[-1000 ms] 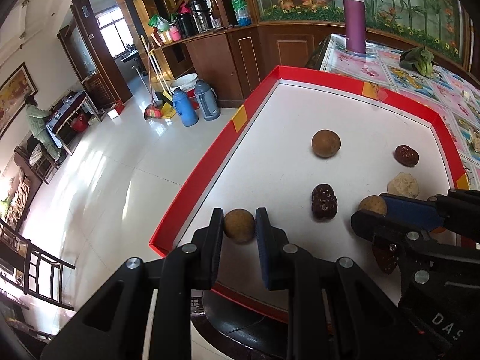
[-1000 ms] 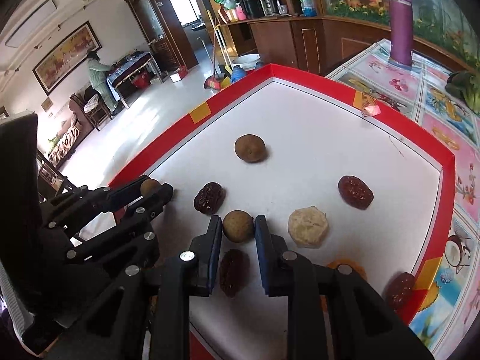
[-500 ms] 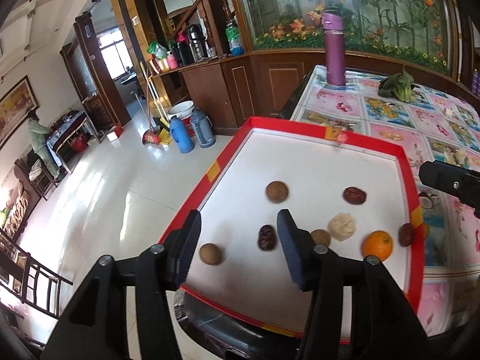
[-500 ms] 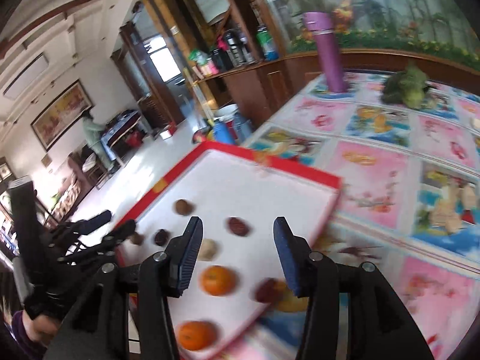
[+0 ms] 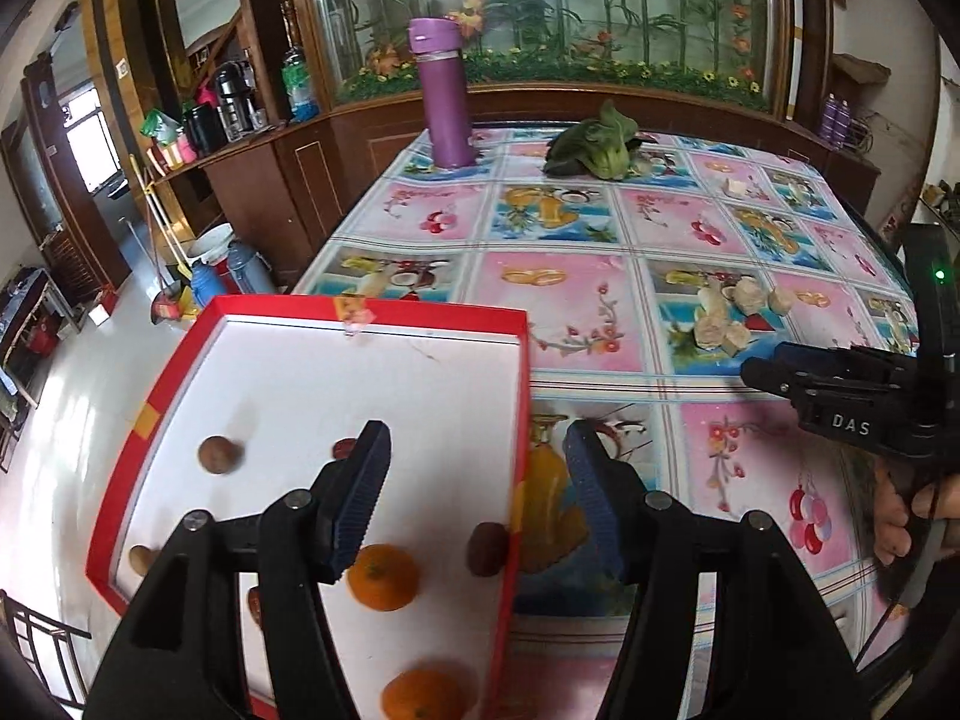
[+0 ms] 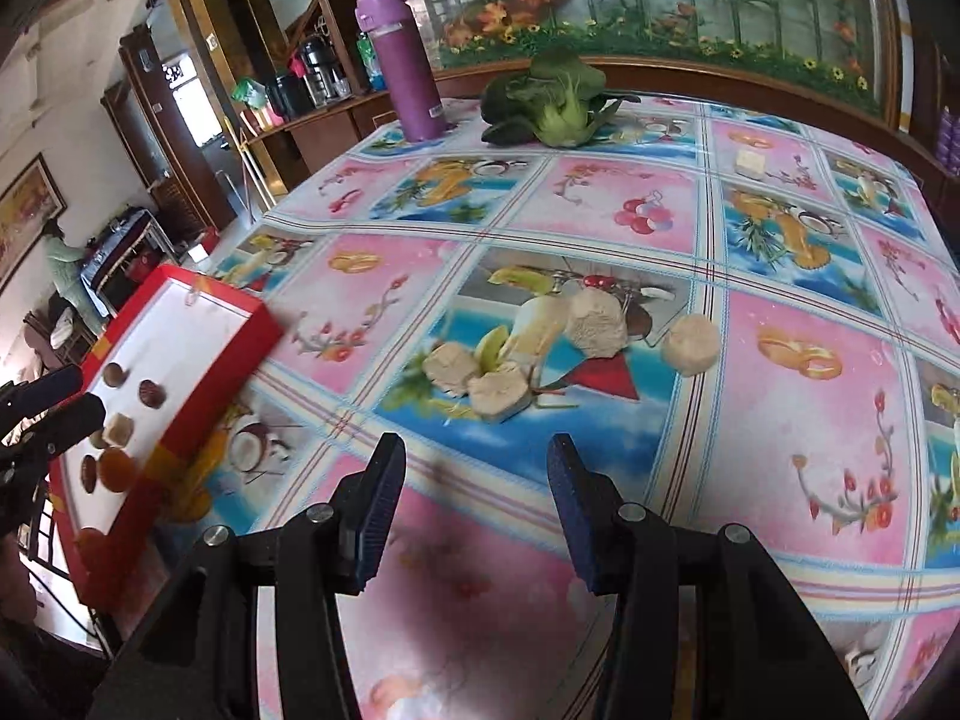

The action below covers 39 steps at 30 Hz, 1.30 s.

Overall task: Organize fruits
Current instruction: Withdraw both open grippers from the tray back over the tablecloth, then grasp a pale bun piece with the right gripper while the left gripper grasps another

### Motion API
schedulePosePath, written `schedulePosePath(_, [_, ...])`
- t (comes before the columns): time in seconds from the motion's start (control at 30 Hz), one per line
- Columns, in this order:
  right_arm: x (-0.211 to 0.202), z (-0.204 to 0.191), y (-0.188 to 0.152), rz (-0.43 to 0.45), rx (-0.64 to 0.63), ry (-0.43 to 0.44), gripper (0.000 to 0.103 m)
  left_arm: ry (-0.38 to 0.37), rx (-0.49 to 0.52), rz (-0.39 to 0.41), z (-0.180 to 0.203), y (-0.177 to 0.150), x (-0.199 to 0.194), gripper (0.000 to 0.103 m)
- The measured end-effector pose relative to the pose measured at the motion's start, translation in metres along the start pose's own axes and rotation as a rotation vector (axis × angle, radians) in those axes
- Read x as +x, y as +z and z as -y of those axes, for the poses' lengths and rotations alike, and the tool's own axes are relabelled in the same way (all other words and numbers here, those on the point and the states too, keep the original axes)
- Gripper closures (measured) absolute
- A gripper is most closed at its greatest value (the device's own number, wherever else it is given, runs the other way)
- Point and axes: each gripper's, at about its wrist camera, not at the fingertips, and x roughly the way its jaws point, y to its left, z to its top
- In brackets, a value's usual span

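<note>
While my left hand-held gripper (image 5: 477,495) hangs wide open and empty above the red tray's (image 5: 521,396) right rim at lower centre, my right hand-held gripper (image 6: 474,507) is equally spread, gripping nothing, over the patterned desk (image 6: 780,372). In the tray lie two oranges (image 5: 383,576), brown round fruits (image 5: 215,454) at its left, and a dark date (image 5: 486,549) by the rim. Pale peeled pieces (image 6: 594,321) sit on the desk, mid-frame in the right view.

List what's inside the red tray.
The red tray holds two oranges, brown round fruits, dark dates and a pale piece. The left gripper covers more.
</note>
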Motion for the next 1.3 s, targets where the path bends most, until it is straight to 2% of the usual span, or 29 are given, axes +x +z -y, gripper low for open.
schedulePosePath(0.2, [0.021,0.004,0.014,0.005,-0.008,-0.082,0.055,-0.018,0.027,-0.037,0.021,0.004,0.012,0.041])
schedulePosePath(0.3, [0.025,0.002,0.018,0.003,-0.025,-0.091,0.058,-0.014,0.041,-0.048,0.027,0.007,0.016,0.041])
schedulePosePath(0.43, [0.025,-0.001,0.018,-0.005,-0.053,-0.089,0.073,0.001,0.067,-0.054,0.042,0.013,0.025,0.041])
schedulePosePath(0.47, [0.025,-0.001,0.017,-0.008,-0.064,-0.096,0.08,0.007,0.071,-0.057,0.045,0.015,0.028,0.041])
schedulePosePath(0.63, [0.017,0.017,0.02,-0.018,-0.016,-0.046,0.08,0.01,0.087,-0.061,0.066,0.028,0.044,0.041])
schedulePosePath(0.87, [-0.014,0.067,0.032,0.044,0.234,0.12,0.08,-0.028,0.134,-0.023,0.11,0.047,0.067,0.041])
schedulePosePath(1.03, [-0.015,0.083,0.033,0.043,0.31,0.117,0.08,-0.084,0.191,-0.021,0.136,0.053,0.088,0.041])
schedulePosePath(1.13, [-0.014,0.087,0.033,0.041,0.343,0.132,0.08,-0.122,0.18,-0.03,0.141,0.054,0.095,0.041])
schedulePosePath(1.3, [-0.015,0.085,0.034,0.041,0.346,0.142,0.08,-0.141,0.155,-0.056,0.142,0.055,0.107,0.043])
